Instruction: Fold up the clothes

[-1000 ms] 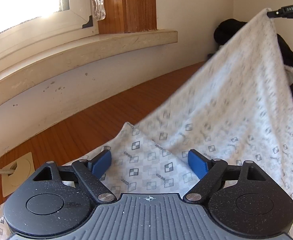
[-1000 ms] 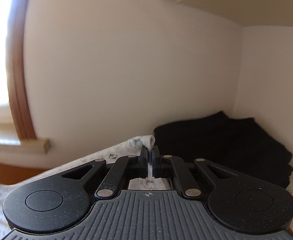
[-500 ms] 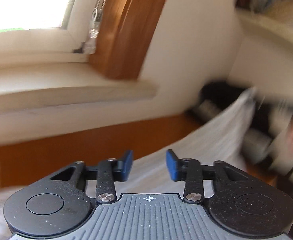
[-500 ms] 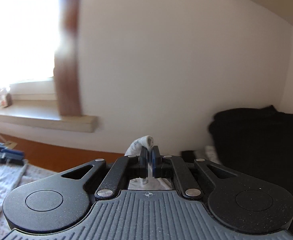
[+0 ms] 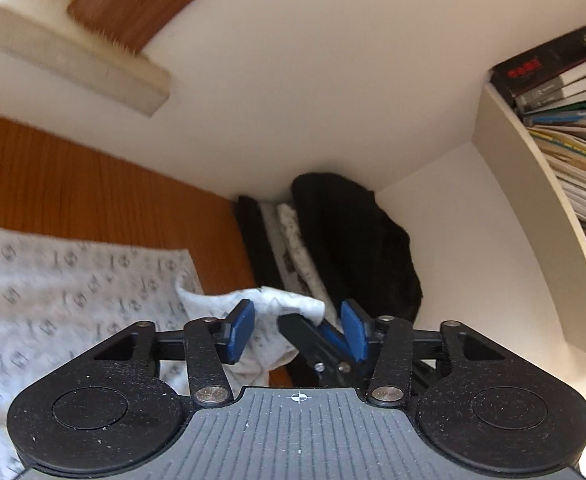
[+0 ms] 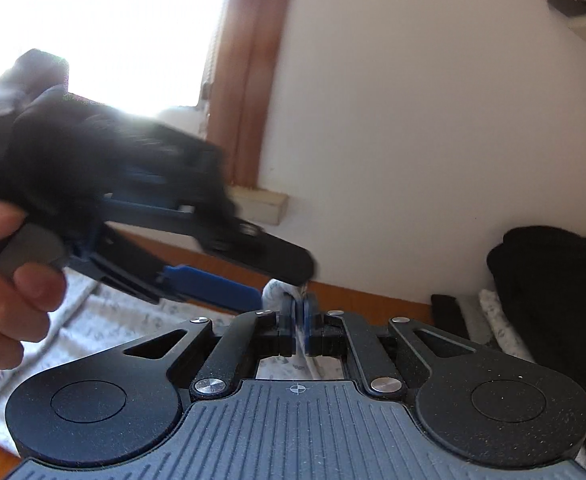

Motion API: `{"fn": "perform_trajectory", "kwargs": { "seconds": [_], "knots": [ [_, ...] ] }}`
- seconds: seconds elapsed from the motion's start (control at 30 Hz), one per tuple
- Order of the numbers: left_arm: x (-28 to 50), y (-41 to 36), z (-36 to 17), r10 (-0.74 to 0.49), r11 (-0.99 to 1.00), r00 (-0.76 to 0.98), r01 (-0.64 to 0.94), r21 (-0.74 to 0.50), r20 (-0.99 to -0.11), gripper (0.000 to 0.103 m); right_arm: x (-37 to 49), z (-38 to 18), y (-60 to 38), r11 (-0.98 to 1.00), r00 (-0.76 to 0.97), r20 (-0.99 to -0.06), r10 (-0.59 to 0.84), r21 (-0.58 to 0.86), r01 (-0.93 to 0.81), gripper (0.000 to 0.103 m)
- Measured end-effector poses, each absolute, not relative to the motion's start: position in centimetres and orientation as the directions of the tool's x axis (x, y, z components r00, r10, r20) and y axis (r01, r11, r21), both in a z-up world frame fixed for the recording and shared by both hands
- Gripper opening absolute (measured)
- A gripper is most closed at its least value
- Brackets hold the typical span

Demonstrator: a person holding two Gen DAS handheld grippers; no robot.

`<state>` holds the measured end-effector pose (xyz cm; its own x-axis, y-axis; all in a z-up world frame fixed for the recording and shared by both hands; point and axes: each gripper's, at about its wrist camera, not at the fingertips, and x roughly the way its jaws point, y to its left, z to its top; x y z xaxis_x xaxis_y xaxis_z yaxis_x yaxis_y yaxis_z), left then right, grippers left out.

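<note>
While the right gripper [image 6: 297, 322] keeps its blue pads pressed together on a bunched corner of the white patterned cloth [image 5: 73, 280], the left gripper [image 5: 299, 330] sits right up against it, its jaws partly spread and opening. That pinched corner [image 5: 285, 304] and the tips of the right gripper lie between the left gripper's blue fingers [image 5: 239, 330], though the pads do not press on the fabric. From the right wrist view the left gripper comes in from the left side, blurred, with a person's hand [image 6: 9, 280] wrapped around its handle, and one blue finger reaches almost to the tuft of cloth poking up above the right pads. Most of the cloth lies spread flat on the wooden table [image 5: 73, 184], with its printed pattern facing up, and only the held corner is lifted into a small peak. Behind it, in the corner against the white wall [image 5: 333, 80], a pile of dark clothes [image 5: 353, 240] leans with a lighter piece tucked among them. A shelf of books [image 5: 565, 120] hangs at the right, and a stone window sill [image 5: 93, 64] juts out at the upper left.
</note>
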<state>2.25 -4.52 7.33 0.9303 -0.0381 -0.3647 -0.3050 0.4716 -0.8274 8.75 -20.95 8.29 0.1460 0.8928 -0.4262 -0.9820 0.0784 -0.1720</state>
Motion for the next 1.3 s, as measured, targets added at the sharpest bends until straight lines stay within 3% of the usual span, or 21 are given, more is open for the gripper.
{"fn": "perform_trajectory", "kwargs": {
  "seconds": [0.3, 0.37, 0.5, 0.53, 0.7, 0.83, 1.03, 1.3],
  "knots": [
    [3.5, -3.6, 5.4, -0.058, 0.377, 0.919, -0.340, -0.861, -0.389, 0.054, 5.8, 6.3, -21.3, 0.044, 0.167, -0.425, 0.890, -0.284, -0.958, 0.005],
    [3.1, -3.5, 4.8, -0.040, 0.373, 0.919, -0.351, -0.859, -0.393, 0.048, 5.2, 5.8, -21.2, 0.032, 0.167, -0.431, 0.887, -0.302, -0.953, 0.005],
    [2.9, -3.2, 3.7, -0.019, 0.379, 0.917, -0.362, -0.852, -0.398, 0.011, 4.2, 5.2, -21.6, 0.034, 0.161, -0.436, 0.885, -0.286, -0.958, 0.010],
    [2.9, -3.2, 3.6, -0.016, 0.388, 0.920, -0.355, -0.850, -0.392, 0.008, 4.2, 5.2, -21.8, 0.032, 0.149, -0.437, 0.887, -0.264, -0.964, 0.015],
    [2.5, -3.1, 3.5, -0.003, 0.442, 0.922, -0.346, -0.828, -0.387, 0.006, 5.0, 5.4, -24.1, -0.007, 0.070, -0.439, 0.896, -0.171, -0.985, 0.026],
    [1.3, -2.1, 4.2, 0.000, 0.453, 0.915, -0.361, -0.815, -0.404, 0.006, 6.7, 4.4, -27.9, 0.012, 0.106, -0.442, 0.891, -0.211, -0.977, 0.038],
    [0.2, -0.6, 4.6, 0.014, 0.450, 0.910, -0.376, -0.810, -0.414, 0.006, 12.4, 1.7, -29.7, 0.128, 0.261, -0.487, 0.833, -0.290, -0.949, 0.038],
    [0.6, -0.6, 4.2, -0.006, 0.449, 0.905, -0.377, -0.810, -0.424, 0.006, 13.5, 0.3, -26.1, 0.064, 0.238, -0.488, 0.839, -0.346, -0.936, 0.039]
  ]
}}
